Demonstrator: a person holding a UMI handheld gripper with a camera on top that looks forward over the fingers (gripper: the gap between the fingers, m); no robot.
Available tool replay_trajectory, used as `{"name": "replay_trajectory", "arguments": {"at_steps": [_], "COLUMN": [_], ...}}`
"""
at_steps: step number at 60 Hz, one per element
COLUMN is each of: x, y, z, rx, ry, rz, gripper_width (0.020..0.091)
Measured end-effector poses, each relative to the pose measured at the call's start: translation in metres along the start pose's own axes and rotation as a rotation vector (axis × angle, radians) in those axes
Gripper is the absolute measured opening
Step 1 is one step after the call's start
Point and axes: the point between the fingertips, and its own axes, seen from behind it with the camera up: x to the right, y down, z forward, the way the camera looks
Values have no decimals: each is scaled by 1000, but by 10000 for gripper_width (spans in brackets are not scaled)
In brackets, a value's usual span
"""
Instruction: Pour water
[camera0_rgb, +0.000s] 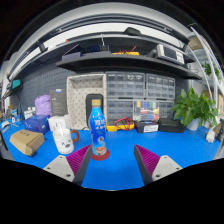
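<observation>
While nothing sits between them, the tongs (116, 163) hang spread wide above the blue table (120, 170), each finger (75, 162) showing its magenta pad on the inner face, with bare blue surface filling the gap. Just ahead of the left finger, and a little to the inner side of it, stands a water bottle (97, 130), upright, with a blue cap and a blue label, resting on a small red coaster (100, 153); it is clear of both fingers and touches neither. To the left of the bottle, near it but apart, stands a white mug (63, 139) with its handle turned toward the bottle, and a second white cup (56, 123) stands just behind it. Farther left lies a brown, boxy object (27, 142) on the table, and beyond that a purple container (43, 105) stands near the back. Beyond the bottle, toward the wall, small orange and yellow items (122, 126) lie on the table, and to their right sits a clear box (148, 119) with dark contents. Well beyond the right finger a leafy green plant (196, 108) stands in a pot. Behind everything a pegboard wall (85, 95) and a dark shelf (125, 57) carrying assorted things run across the back.
</observation>
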Motion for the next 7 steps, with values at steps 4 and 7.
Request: {"name": "replay_trajectory", "arguments": {"at_steps": [4,7], "x": [0,0], "y": [0,0], "z": [-1,0], "rx": [1,3], "ry": [0,3], "rz": [11,15], "gripper_width": [850,850]}}
